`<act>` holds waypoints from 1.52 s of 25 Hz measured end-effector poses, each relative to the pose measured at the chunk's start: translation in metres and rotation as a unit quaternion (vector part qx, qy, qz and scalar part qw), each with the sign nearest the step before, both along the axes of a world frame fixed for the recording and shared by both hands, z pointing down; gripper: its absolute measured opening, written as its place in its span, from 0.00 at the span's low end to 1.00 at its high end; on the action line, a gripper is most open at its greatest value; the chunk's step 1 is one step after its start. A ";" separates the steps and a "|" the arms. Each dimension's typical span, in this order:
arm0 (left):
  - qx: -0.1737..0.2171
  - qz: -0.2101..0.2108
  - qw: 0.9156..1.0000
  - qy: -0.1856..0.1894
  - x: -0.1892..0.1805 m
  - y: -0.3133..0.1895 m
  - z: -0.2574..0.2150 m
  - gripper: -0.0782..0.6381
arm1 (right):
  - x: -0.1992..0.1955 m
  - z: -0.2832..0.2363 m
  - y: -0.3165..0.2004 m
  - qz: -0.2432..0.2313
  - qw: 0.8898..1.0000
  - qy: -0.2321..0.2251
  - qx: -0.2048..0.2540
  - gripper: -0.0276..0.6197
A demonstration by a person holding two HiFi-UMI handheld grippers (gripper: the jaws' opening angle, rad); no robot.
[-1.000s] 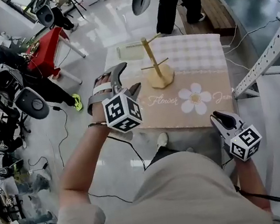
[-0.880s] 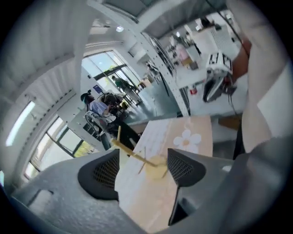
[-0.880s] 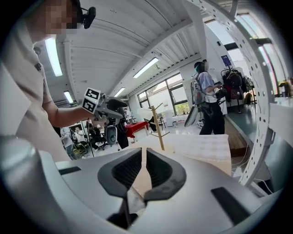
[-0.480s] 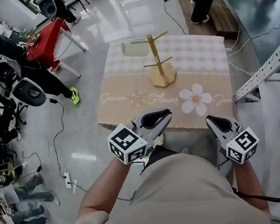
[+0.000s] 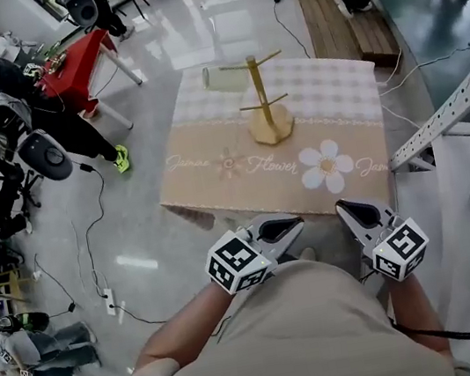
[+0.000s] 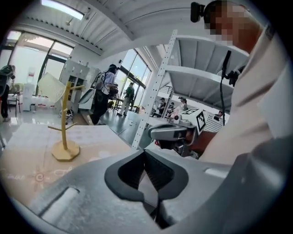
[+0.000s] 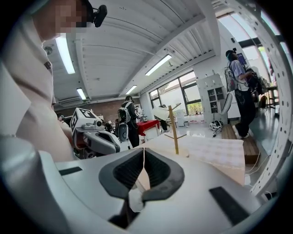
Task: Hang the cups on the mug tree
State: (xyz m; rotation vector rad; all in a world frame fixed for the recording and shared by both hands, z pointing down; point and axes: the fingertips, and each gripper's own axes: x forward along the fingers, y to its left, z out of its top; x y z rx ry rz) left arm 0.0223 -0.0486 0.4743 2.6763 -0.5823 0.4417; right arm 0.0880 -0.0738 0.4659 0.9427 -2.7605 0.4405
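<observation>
Head view: left tongs (image 5: pixel 297 221) shut empty, right tongs (image 5: pixel 343 206) closing on nothing.

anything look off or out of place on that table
Nothing stands out. The mug tree stands upright on the tablecloth, and one pale cup hangs from an upper peg. No spill or damage shows.

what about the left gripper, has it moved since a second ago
Yes: the left gripper has pulled back from level with the mug tree to below the table's near edge.
</observation>
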 end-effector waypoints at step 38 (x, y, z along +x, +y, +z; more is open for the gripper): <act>0.061 0.042 0.994 -0.085 0.000 0.003 0.016 0.12 | -0.021 0.012 0.008 -0.017 1.000 0.022 -0.004 0.06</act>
